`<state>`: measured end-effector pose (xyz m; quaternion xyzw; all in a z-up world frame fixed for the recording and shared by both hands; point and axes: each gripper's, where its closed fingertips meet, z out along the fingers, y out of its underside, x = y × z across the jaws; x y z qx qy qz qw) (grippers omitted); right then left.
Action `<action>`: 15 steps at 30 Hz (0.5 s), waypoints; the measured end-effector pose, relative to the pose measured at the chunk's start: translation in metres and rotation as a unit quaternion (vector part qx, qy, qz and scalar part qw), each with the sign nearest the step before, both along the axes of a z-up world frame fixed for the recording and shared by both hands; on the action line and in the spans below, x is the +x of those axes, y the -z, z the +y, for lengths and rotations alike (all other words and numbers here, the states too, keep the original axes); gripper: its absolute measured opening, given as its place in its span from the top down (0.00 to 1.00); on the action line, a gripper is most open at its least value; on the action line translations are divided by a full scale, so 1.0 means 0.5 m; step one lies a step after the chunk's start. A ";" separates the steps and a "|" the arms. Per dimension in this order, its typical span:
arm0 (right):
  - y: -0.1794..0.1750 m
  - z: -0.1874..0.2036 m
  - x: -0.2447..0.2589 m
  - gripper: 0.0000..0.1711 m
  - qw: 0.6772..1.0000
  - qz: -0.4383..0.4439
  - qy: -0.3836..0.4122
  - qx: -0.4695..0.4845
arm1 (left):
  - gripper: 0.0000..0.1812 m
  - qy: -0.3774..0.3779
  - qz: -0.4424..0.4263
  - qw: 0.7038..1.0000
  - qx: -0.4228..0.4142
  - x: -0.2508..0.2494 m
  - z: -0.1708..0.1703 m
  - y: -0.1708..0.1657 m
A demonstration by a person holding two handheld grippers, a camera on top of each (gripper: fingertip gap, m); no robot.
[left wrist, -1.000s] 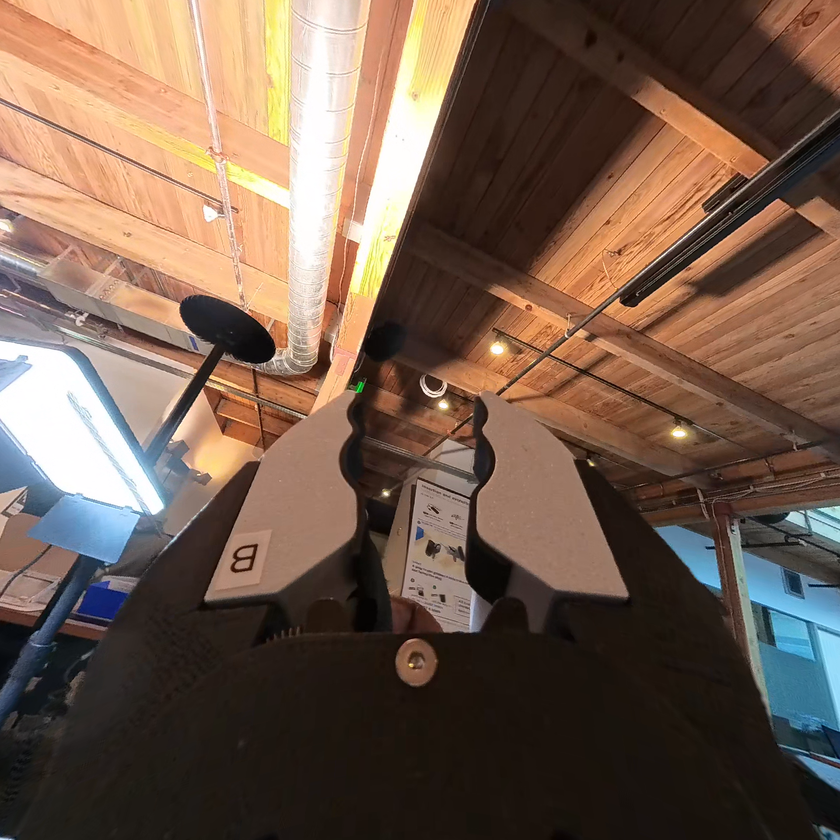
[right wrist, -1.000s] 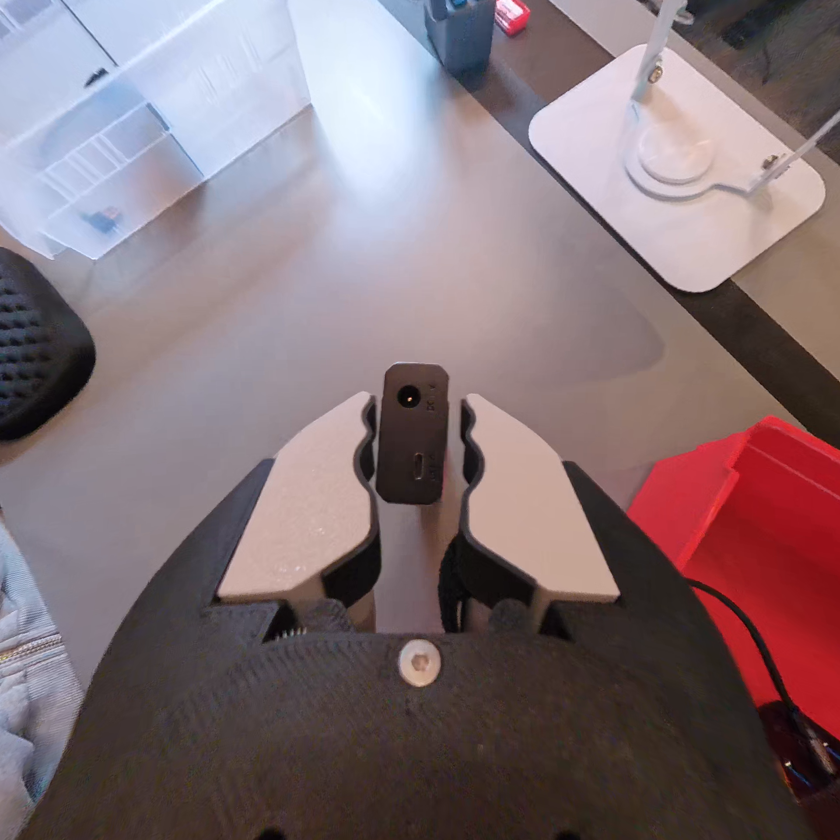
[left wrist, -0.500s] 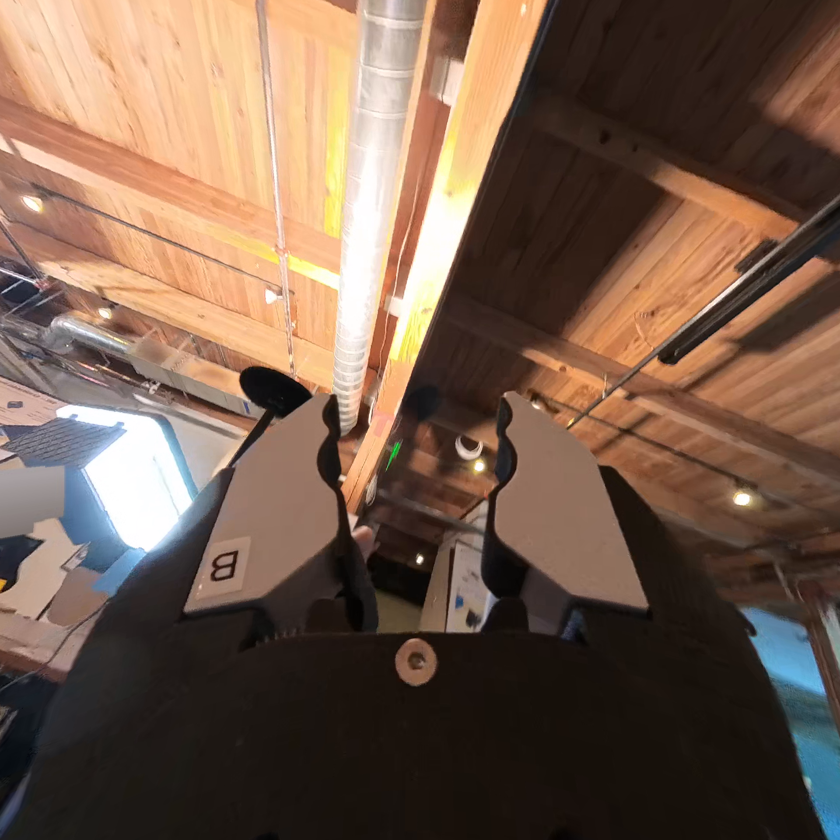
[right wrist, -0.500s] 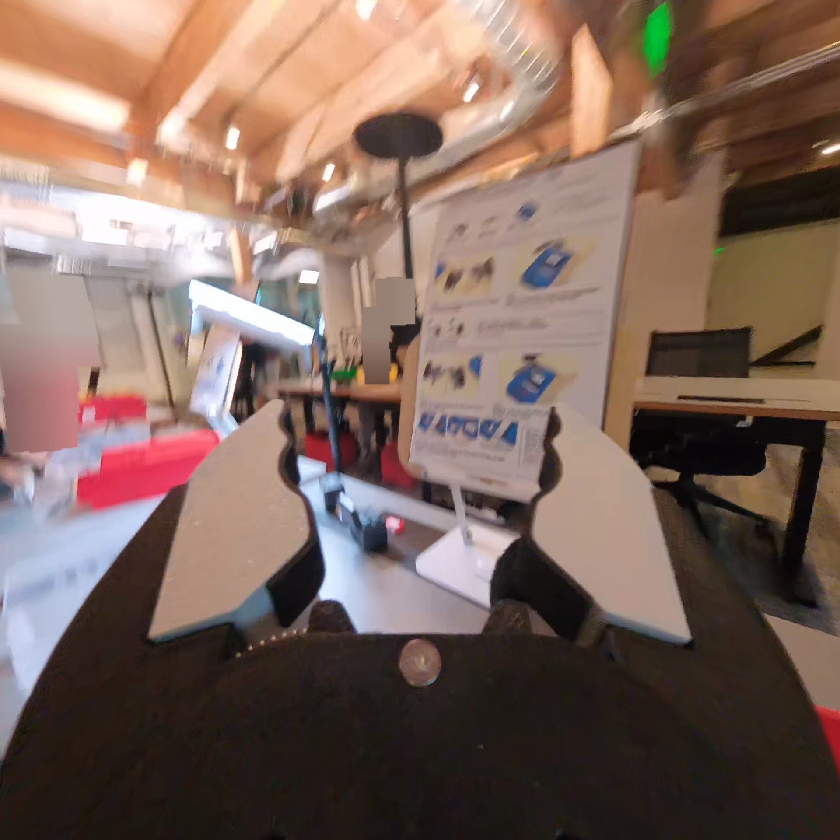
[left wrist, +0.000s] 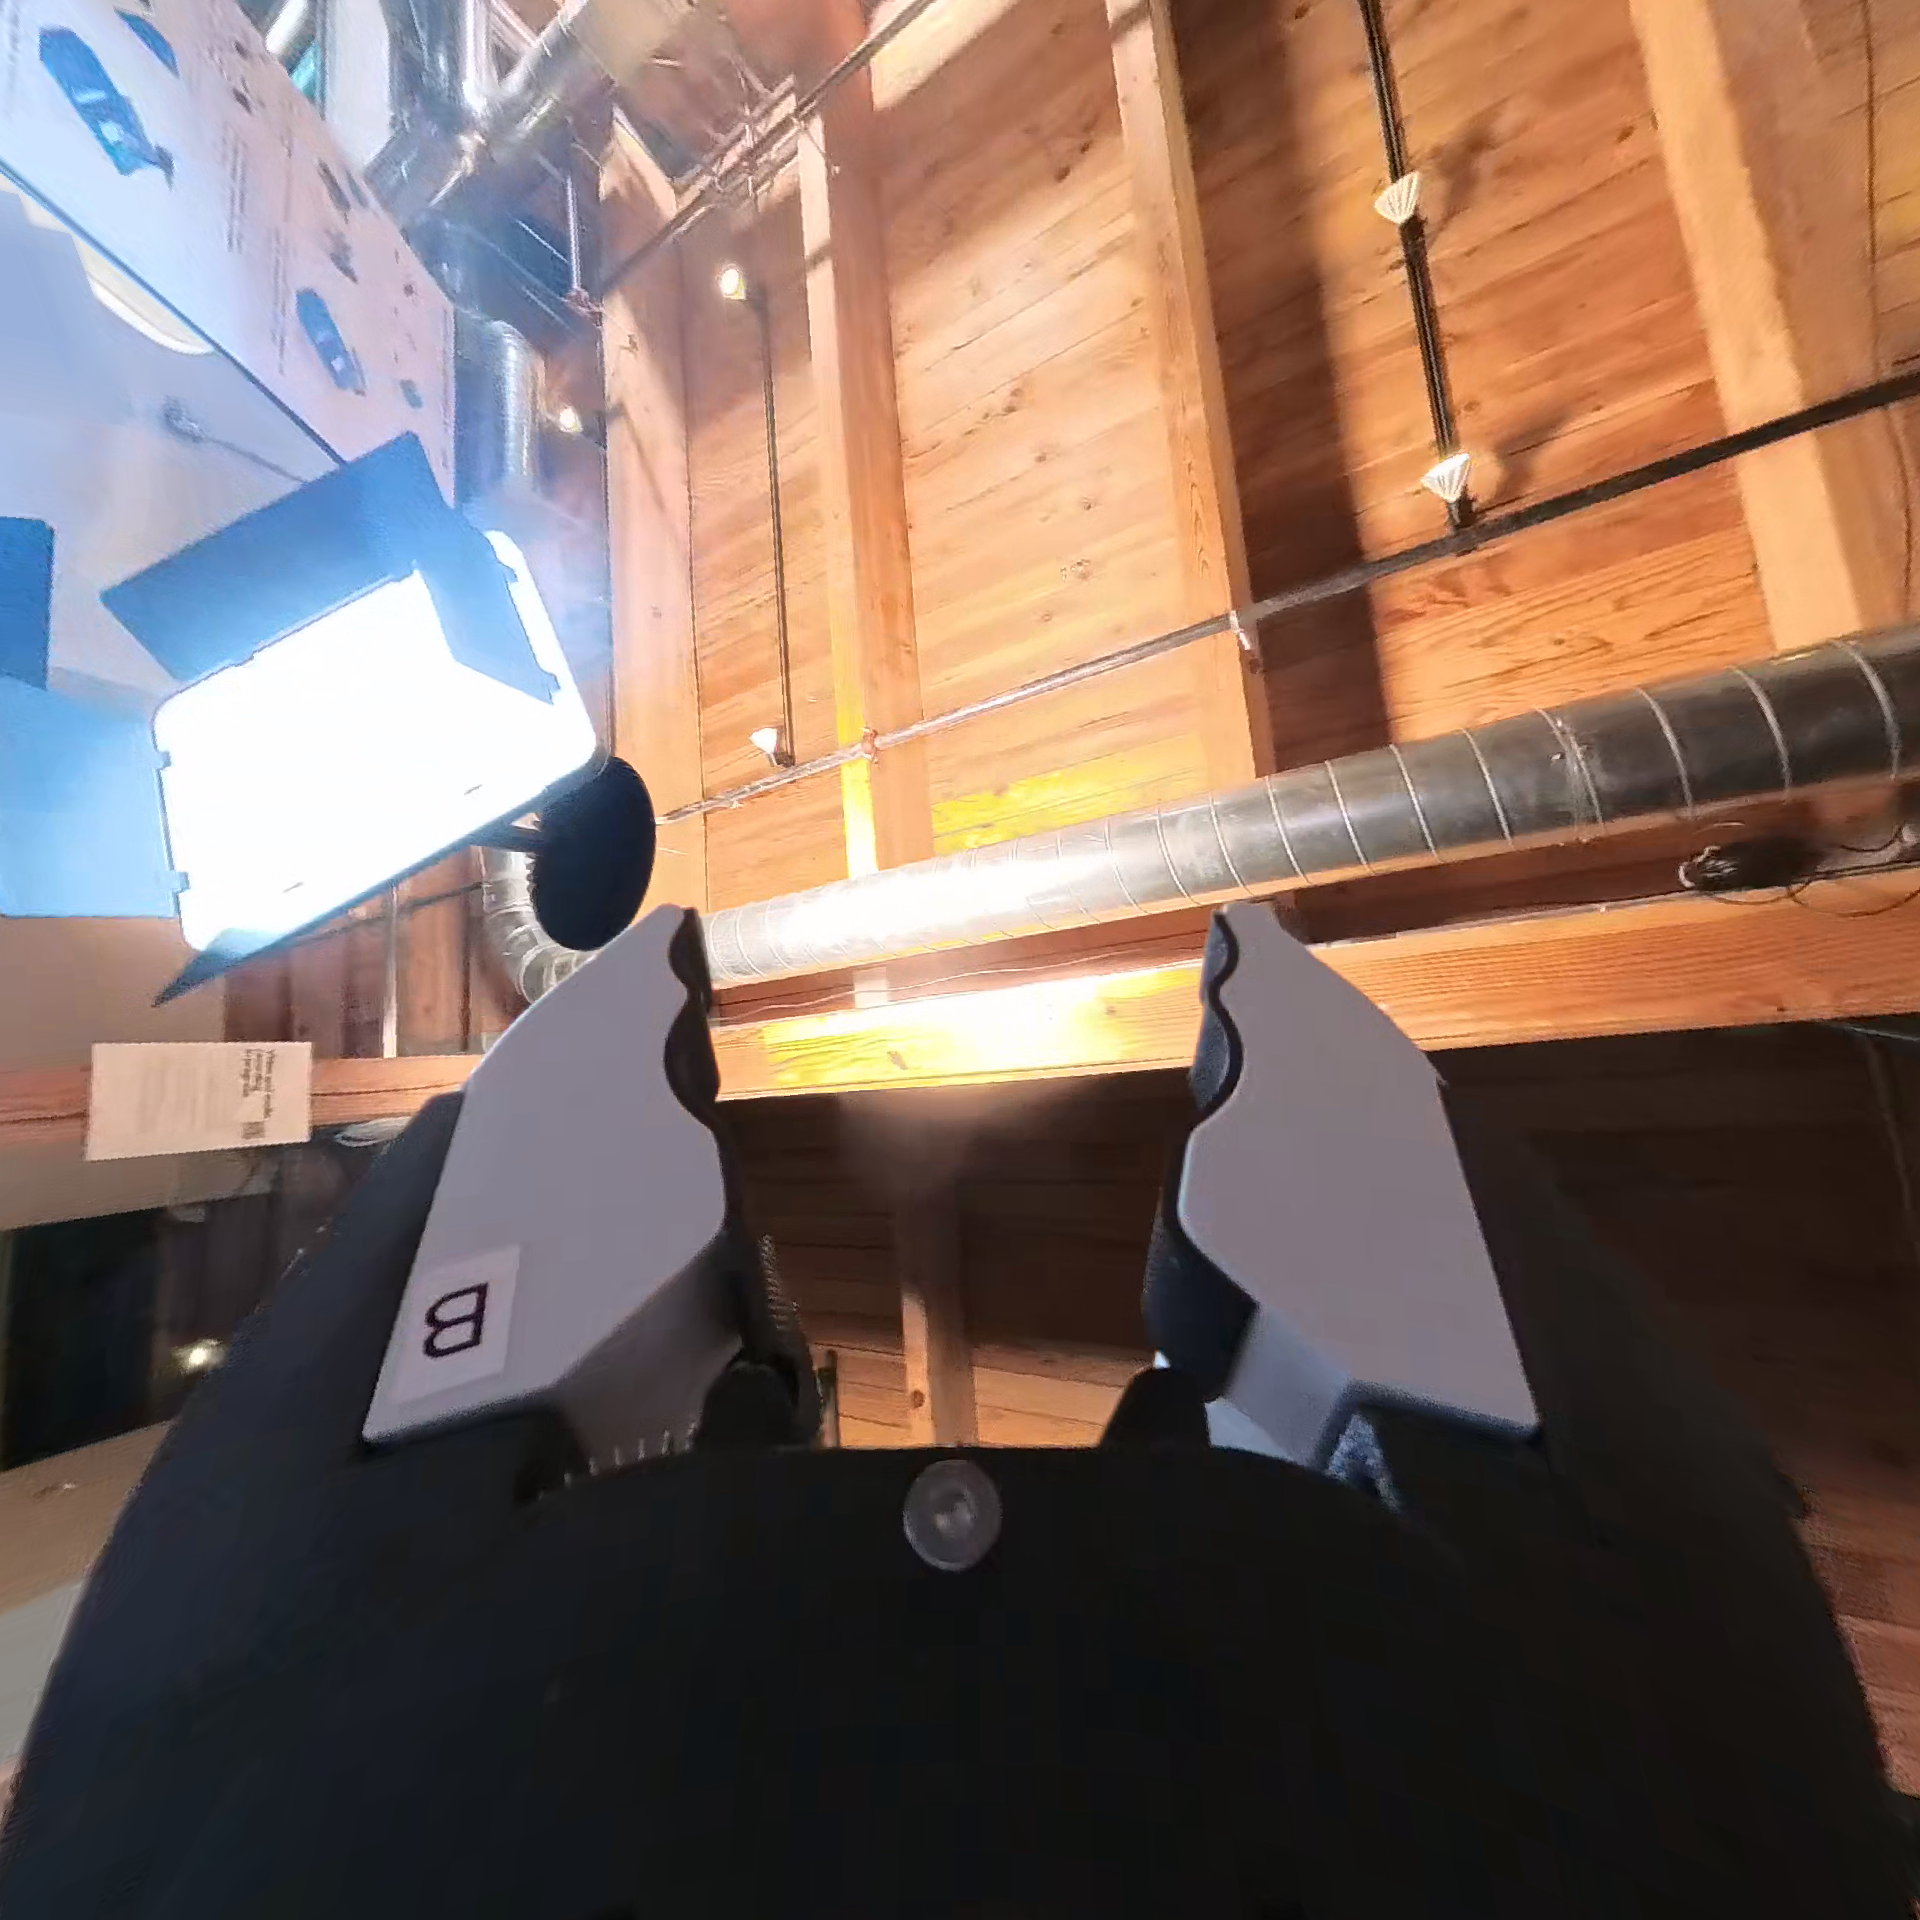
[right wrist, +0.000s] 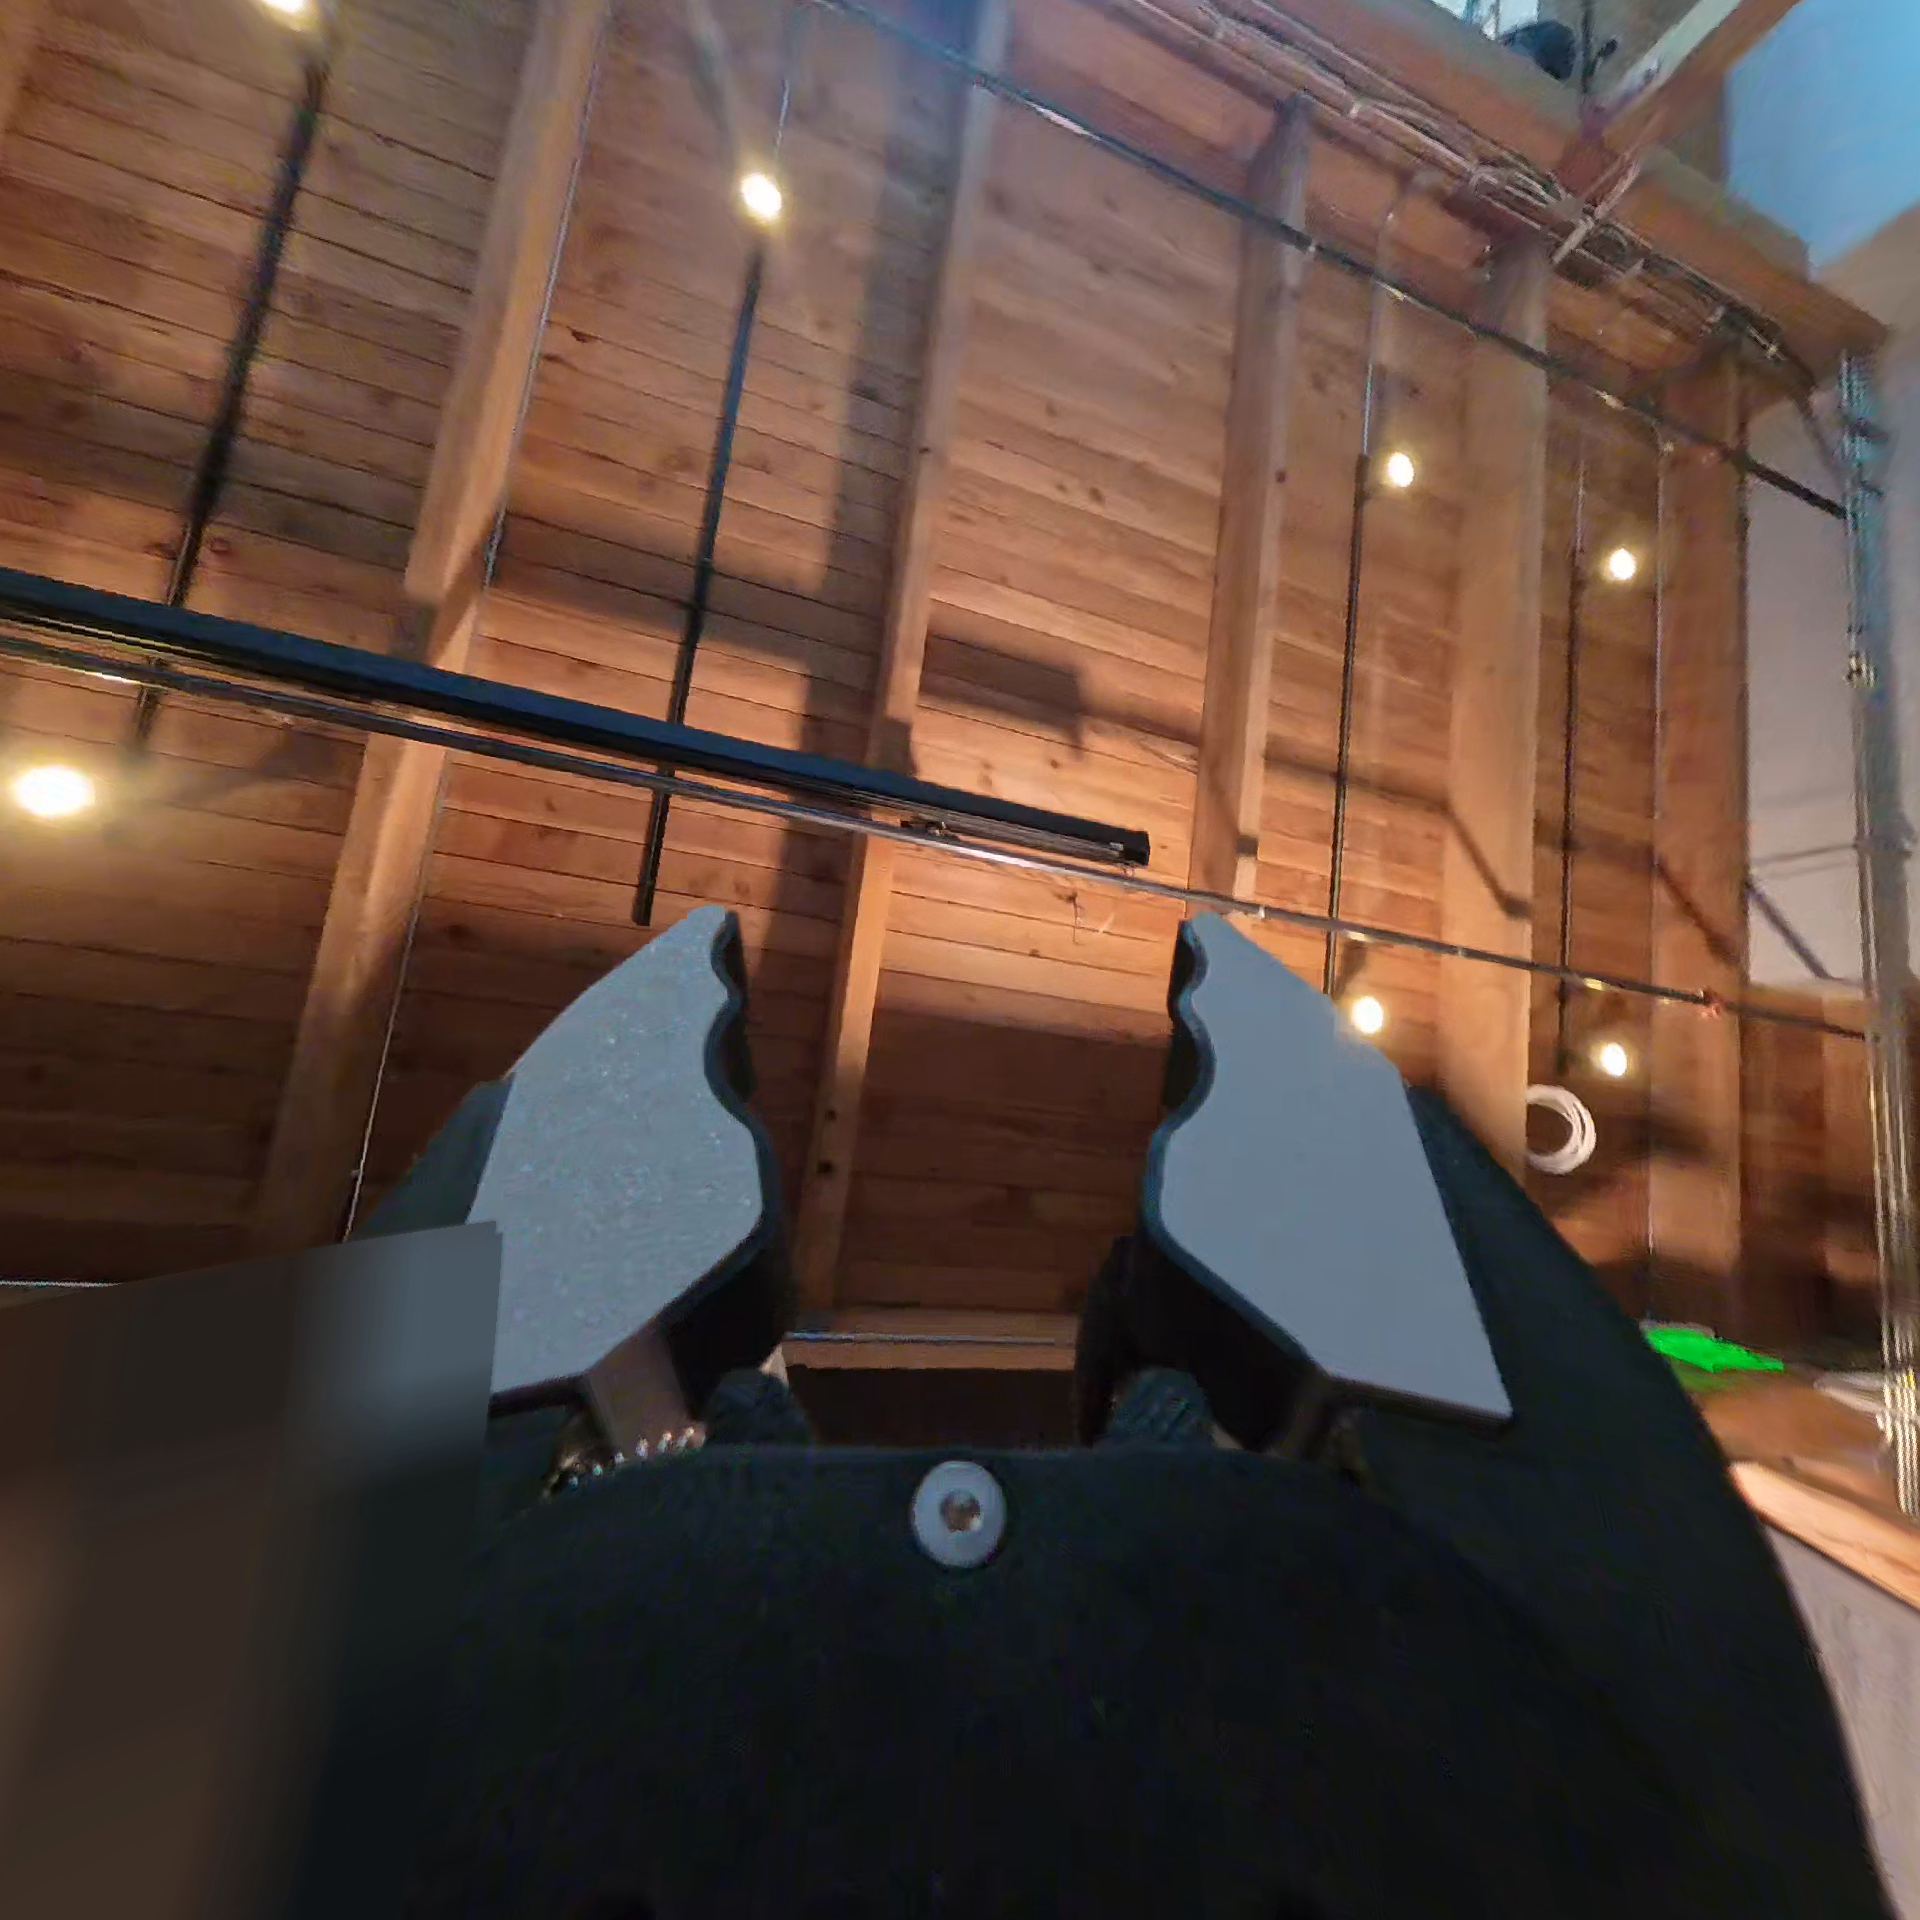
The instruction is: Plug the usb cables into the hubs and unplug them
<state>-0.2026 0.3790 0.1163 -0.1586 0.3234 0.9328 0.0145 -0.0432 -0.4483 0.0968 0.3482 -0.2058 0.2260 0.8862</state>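
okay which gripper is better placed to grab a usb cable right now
Neither. The left gripper and right gripper both stand open, empty, aimed at the wooden ceiling; no cable or hub shows.

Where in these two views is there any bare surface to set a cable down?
Nowhere that shows: both views look up at the wooden ceiling, with no table in sight. The only free gaps are between the open fingers of the left tool and the right tool, both empty.

Left gripper and right gripper both point upward, fingers spread, empty.
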 end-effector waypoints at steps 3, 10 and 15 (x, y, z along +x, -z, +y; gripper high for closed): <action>0.006 0.025 0.022 0.56 0.999 -0.005 0.033 -0.007 | 0.62 -0.024 0.005 0.999 -0.028 0.028 -0.001 -0.015; 0.004 0.039 0.043 0.57 0.998 -0.005 0.055 -0.006 | 0.73 0.000 0.109 0.990 -0.091 0.067 -0.010 -0.038; 0.001 0.024 0.028 0.59 0.999 -0.008 0.037 0.001 | 0.73 -0.047 -0.227 0.869 -0.438 -0.047 0.117 -0.123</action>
